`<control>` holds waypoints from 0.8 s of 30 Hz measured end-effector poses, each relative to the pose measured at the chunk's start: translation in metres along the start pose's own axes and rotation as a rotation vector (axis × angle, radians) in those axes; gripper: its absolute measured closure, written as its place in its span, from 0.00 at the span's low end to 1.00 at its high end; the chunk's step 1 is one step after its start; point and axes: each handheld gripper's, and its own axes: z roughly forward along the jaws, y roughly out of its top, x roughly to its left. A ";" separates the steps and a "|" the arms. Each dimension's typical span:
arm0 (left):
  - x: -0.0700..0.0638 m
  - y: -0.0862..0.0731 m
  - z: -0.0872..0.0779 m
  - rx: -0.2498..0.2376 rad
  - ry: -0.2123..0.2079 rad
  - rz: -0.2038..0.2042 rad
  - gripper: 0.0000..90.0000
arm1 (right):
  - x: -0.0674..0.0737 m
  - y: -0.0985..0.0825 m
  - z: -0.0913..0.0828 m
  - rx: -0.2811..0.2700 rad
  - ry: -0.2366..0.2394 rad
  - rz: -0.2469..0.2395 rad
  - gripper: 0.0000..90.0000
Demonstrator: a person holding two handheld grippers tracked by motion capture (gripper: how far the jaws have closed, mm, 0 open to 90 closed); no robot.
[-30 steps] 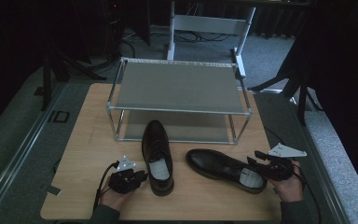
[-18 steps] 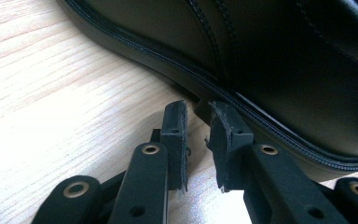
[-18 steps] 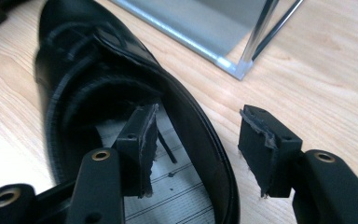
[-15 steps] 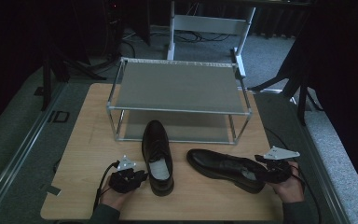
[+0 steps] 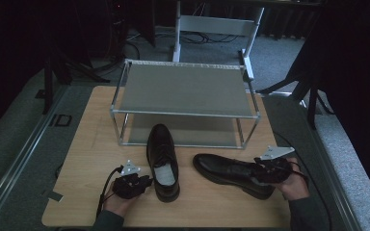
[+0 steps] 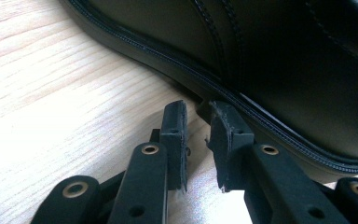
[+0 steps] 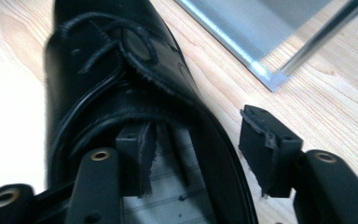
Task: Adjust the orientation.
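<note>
Two black leather lace-up shoes lie on the wooden table. The left shoe points its toe at the rack. My left gripper rests beside its heel, and its jaws stand narrowly open with nothing between them, tips near the sole's edge. The right shoe lies crosswise, toe to the left. My right gripper is at its heel. Its jaws have just been closing a little and straddle the shoe's side wall, one inside the opening, one outside and clear of the leather.
A two-tier metal shoe rack stands behind the shoes, both shelves bare; its lower shelf corner shows in the right gripper view. A grey chair frame stands beyond the table. Dark floor surrounds the table.
My right gripper has moved a little left onto the right shoe's heel, with one jaw now inside the opening. The left gripper and both shoes have stayed put.
</note>
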 end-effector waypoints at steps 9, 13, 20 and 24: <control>0.000 0.000 0.000 -0.002 0.002 0.003 0.84 | 0.001 0.004 0.007 -0.033 -0.002 -0.011 0.82; 0.000 0.000 0.000 -0.002 0.002 0.002 0.84 | 0.004 0.002 0.005 -0.060 -0.001 0.010 0.87; 0.004 0.003 -0.001 -0.021 0.013 0.000 0.82 | 0.006 0.007 0.007 -0.114 -0.020 0.037 0.91; 0.008 0.006 -0.004 -0.038 0.034 -0.011 0.82 | 0.003 0.011 0.008 -0.141 -0.031 0.051 0.91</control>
